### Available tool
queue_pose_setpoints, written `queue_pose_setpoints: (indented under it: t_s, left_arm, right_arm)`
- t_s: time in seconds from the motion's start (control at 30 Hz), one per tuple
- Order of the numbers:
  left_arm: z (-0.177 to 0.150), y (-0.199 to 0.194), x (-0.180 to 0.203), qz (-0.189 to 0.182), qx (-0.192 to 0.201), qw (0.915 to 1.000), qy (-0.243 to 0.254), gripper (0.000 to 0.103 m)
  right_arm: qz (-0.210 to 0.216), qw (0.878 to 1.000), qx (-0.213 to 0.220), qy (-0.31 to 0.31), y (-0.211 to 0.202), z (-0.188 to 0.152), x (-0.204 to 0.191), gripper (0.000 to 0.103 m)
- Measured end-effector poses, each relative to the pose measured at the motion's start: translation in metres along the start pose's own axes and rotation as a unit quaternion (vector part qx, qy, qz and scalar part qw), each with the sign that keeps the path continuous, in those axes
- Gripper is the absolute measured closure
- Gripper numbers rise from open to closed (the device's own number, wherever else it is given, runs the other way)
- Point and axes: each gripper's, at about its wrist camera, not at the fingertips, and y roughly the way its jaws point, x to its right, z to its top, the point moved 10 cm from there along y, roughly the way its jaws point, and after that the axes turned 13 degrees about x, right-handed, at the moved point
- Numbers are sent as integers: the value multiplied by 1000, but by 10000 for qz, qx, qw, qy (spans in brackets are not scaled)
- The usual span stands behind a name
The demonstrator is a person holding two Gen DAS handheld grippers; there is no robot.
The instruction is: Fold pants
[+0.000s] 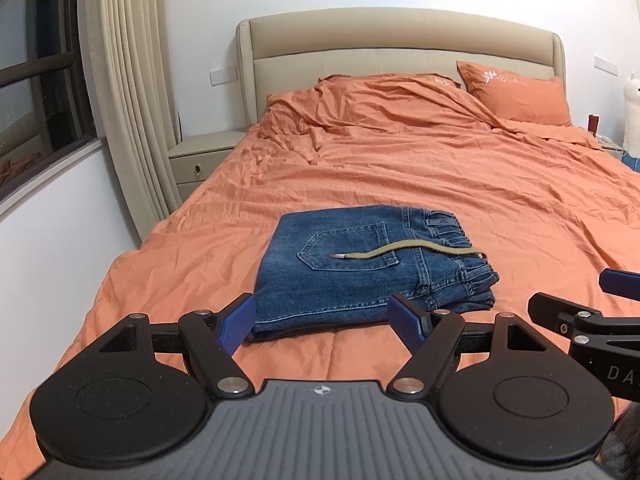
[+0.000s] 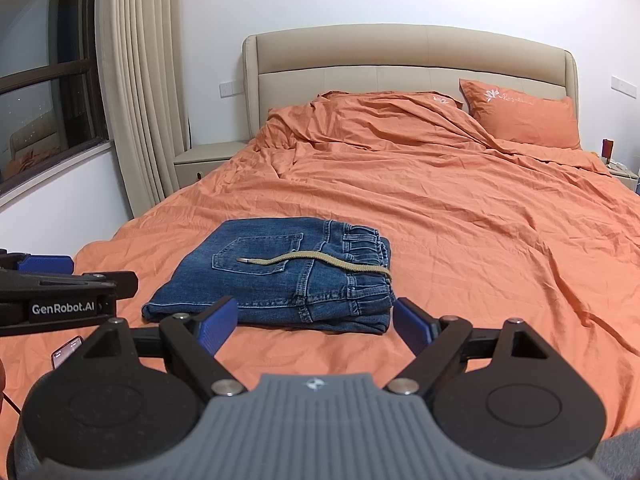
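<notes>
Blue denim pants (image 1: 360, 268) lie folded into a compact rectangle on the orange bed cover (image 1: 460, 184), back pocket up, elastic waistband to the right. A tan drawstring (image 1: 404, 250) trails across the pocket. My left gripper (image 1: 324, 322) hovers open just in front of the pants' near edge, nothing between its blue pads. In the right wrist view the same pants (image 2: 276, 276) and drawstring (image 2: 316, 260) sit ahead, and my right gripper (image 2: 316, 326) is open before their near edge, holding nothing. Each gripper shows at the edge of the other's view.
A beige headboard (image 1: 400, 40) and an orange pillow (image 1: 516, 92) are at the far end. A bedside cabinet (image 1: 200, 160) and curtain (image 1: 132, 92) stand left by the window. A phone (image 2: 66, 351) lies on the cover near the left gripper.
</notes>
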Motion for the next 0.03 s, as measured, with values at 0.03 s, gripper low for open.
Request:
queue_pose_setpoints:
  t_s: [0.03]
  left_arm:
    - [0,0,0,-13,6,10000,-9,15]
  right_arm:
    - [-3,10000,-2,-2,0,0,0,22]
